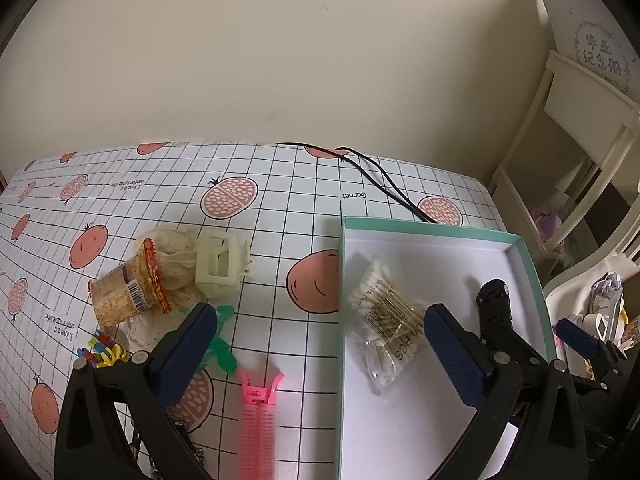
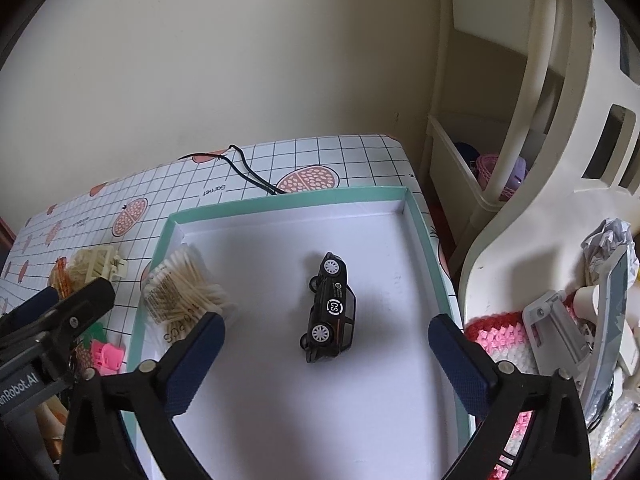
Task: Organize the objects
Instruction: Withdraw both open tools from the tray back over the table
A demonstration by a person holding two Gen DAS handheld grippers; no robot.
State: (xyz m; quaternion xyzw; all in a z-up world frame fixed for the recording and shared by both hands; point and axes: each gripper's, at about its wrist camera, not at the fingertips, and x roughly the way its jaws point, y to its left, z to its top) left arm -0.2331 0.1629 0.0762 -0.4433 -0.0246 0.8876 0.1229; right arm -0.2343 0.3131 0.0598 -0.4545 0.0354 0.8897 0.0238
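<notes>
A teal-rimmed white box (image 1: pixel 342 280) (image 2: pixel 288 200) lies on the right of the table. Inside it are a bag of cotton swabs (image 1: pixel 384 312) (image 2: pixel 184 288) and a black toy car (image 2: pixel 330 308) on its side. My right gripper (image 2: pixel 328 360) (image 1: pixel 534 316) hangs open over the box, the car just ahead of its fingertips. My left gripper (image 1: pixel 320 354) (image 2: pixel 64 300) is open above the box's left rim, with nothing between its fingers. Left of the box lie a pink hair clip (image 1: pixel 258 412) (image 2: pixel 106 354), a cream claw clip (image 1: pixel 220 264) (image 2: pixel 100 264) and a tipped snack cup (image 1: pixel 120 296).
A crumpled cream cloth (image 1: pixel 172 256), a green piece (image 1: pixel 224 348) and small coloured bits (image 1: pixel 100 352) sit by the cup. A black cable (image 1: pixel 380 176) runs from the wall behind the box. A cream shelf unit (image 1: pixel 560 140) and a pink crochet mat (image 2: pixel 504 340) stand right of the table.
</notes>
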